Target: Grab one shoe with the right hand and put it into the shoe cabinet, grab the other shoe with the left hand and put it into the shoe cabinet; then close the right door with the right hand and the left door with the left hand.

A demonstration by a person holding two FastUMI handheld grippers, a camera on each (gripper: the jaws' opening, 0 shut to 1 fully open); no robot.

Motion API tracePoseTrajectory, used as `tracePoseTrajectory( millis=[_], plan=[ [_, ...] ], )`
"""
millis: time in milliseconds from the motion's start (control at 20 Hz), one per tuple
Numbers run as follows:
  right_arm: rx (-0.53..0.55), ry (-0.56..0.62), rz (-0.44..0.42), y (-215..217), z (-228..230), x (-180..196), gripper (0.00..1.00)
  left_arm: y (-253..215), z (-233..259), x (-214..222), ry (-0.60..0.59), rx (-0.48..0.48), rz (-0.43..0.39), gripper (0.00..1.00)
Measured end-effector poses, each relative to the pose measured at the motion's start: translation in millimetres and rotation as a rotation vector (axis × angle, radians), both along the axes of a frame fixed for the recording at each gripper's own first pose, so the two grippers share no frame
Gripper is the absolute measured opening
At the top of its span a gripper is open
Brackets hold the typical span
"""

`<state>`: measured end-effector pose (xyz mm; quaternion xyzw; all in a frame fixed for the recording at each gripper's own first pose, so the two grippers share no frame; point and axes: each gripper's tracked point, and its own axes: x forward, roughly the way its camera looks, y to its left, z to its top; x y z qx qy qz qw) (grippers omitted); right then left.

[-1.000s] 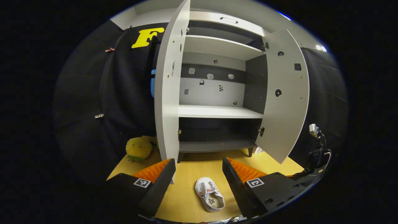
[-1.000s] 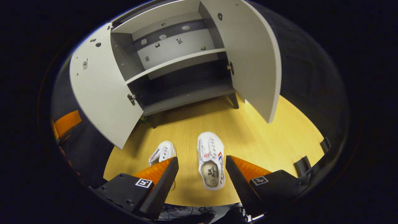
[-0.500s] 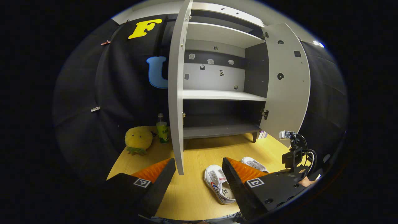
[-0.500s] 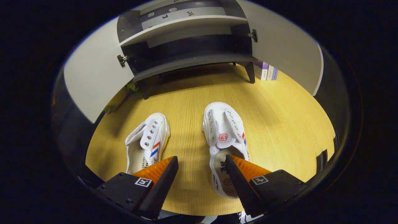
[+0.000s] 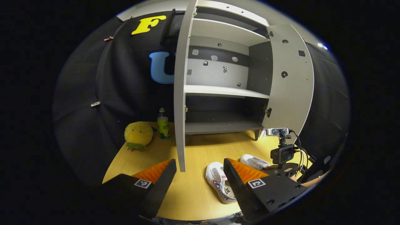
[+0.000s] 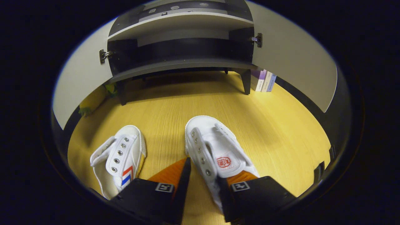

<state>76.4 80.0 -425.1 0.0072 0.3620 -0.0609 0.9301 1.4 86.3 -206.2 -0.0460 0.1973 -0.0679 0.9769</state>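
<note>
The right-hand shoe point(image 6: 215, 153) lies on the yellow wooden floor point(image 6: 281, 125) in front of the shoe cabinet point(image 6: 181, 65), its long axis running from heel, nearest the camera, to toe, pointing at the cabinet's lowest shelf. The right tongs point(image 6: 203, 184) straddle the shoe's side wall near the heel: one finger sits outside it, the other seems to be inside the opening. The gap is narrow, but whether both fingers already press on the canvas cannot be told. The other shoe point(image 6: 120, 156) lies just beside, to the left, roughly parallel. The left tongs point(image 5: 200, 175) hang wide apart and empty, above the floor, nearer that second shoe. Both cabinet doors stand open.
</note>
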Motion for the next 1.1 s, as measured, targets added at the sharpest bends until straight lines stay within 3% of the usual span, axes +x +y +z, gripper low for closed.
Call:
tracePoseTrajectory(
  millis=[100, 150, 200, 300, 350, 700, 1100],
  plan=[
    [0.000, 0.009, 0.030, -1.8, 0.9, -0.1, 0.38, -1.8, -2.4, -1.7, 0.004, 0.000, -0.012, 0.95],
    [0.016, 0.011, 0.047, 4.2, 0.5, -0.7, 0.42, -2.1, -4.0, -2.2, 0.007, 0.004, -0.017, 0.95],
    [0.019, 0.014, 0.049, 3.7, -2.8, 1.8, 0.27, -1.8, -6.0, -2.9, 0.008, 0.009, -0.021, 0.95],
    [0.034, 0.023, 0.063, 8.3, -0.9, 2.1, 0.21, -2.2, -4.8, -4.9, 0.004, 0.013, -0.027, 0.95],
    [0.039, 0.028, 0.055, 9.4, -3.3, 4.9, 0.10, -2.4, -4.2, -5.8, 0.002, 0.013, -0.029, 0.95],
    [0.103, 0.028, 0.056, 8.9, 18.3, 4.5, 0.05, -15.2, 4.7, -19.3, -0.013, 0.013, -0.065, 0.95],
    [0.047, -0.110, 0.106, 2.7, 133.4, -5.7, 0.05, -36.1, 36.3, -15.7, -0.090, -0.017, -0.122, 0.95]
  ],
)
